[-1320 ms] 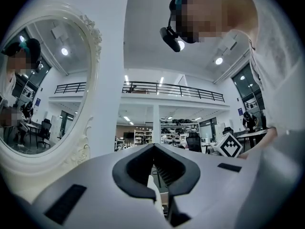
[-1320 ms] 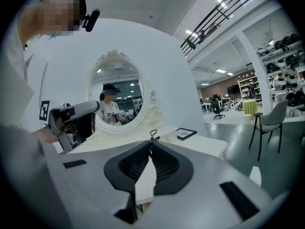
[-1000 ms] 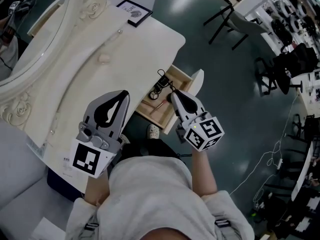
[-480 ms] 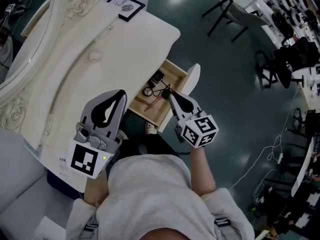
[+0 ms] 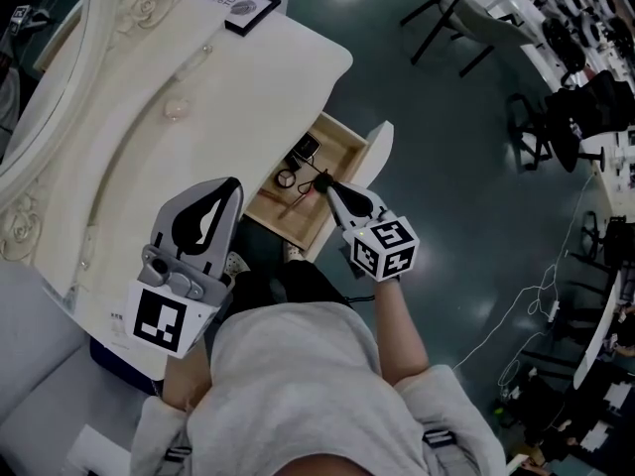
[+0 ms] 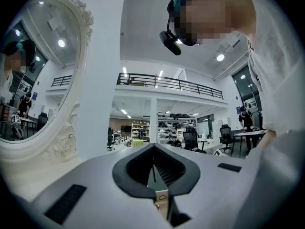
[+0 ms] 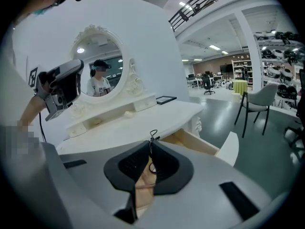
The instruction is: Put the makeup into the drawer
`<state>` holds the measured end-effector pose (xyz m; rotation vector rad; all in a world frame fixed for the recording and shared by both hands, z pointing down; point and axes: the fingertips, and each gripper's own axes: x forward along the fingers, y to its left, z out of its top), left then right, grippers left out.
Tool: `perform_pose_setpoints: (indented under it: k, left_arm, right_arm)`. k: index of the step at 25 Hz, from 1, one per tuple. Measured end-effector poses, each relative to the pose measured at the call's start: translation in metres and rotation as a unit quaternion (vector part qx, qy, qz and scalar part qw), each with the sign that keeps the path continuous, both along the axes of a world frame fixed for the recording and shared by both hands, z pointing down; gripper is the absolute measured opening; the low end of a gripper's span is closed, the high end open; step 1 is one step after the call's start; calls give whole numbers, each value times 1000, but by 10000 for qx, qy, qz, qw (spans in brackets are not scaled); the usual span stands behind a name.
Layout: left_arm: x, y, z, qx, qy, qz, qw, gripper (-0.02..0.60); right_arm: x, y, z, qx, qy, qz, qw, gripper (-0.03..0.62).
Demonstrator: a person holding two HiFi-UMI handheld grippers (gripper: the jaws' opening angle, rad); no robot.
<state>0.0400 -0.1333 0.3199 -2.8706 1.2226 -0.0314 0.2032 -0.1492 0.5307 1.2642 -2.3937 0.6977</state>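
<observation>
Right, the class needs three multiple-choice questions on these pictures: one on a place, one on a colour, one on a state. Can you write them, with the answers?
1. Where is the right gripper?
A) over the open drawer
B) behind the person's back
C) down at floor level

2. What colour is the frame of the small picture on the table?
A) white
B) black
C) red

3. How do the jaws of the left gripper stand?
A) wide apart
B) shut on a brush
C) together, with nothing between them

Answers:
1 A: the head view shows its tip over the drawer, pinching a thin black tool.
2 B: a dark border shows against the white top.
3 C: the left gripper view shows the tips meeting, with nothing held.
</observation>
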Motion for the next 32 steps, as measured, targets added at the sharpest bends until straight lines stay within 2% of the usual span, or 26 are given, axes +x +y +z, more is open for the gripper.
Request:
perform_pose_setpoints:
  k: [9, 16, 19, 25, 28, 32]
  left_arm:
    - [1, -8, 3, -87, -39, -233, 9997, 14]
    - [2, -10, 5, -134, -61, -507, 9986, 14]
    - [-1, -11, 8, -155, -78, -650, 9977, 14]
    - [-8, -10, 9, -168, -65, -976, 9951, 14]
    - [-12, -9, 11, -165, -56, -1138, 9933, 14]
    - [-16, -9, 13, -169, -74, -1338, 9908, 15]
  right_arm:
    - [-6, -7, 33, -391, 463, -719, 9956, 33]
    - [-12, -8, 57, -666, 903, -1563, 9813, 34]
    - [-19, -6, 69, -752, 1210, -2122, 9668, 34]
    - [-37, -1, 86, -793, 1715, -3170, 9294, 32]
    - [-46, 4, 96, -844, 1890, -3624, 9088, 34]
    - [-57, 13, 105, -909, 2086, -4277, 8748, 34]
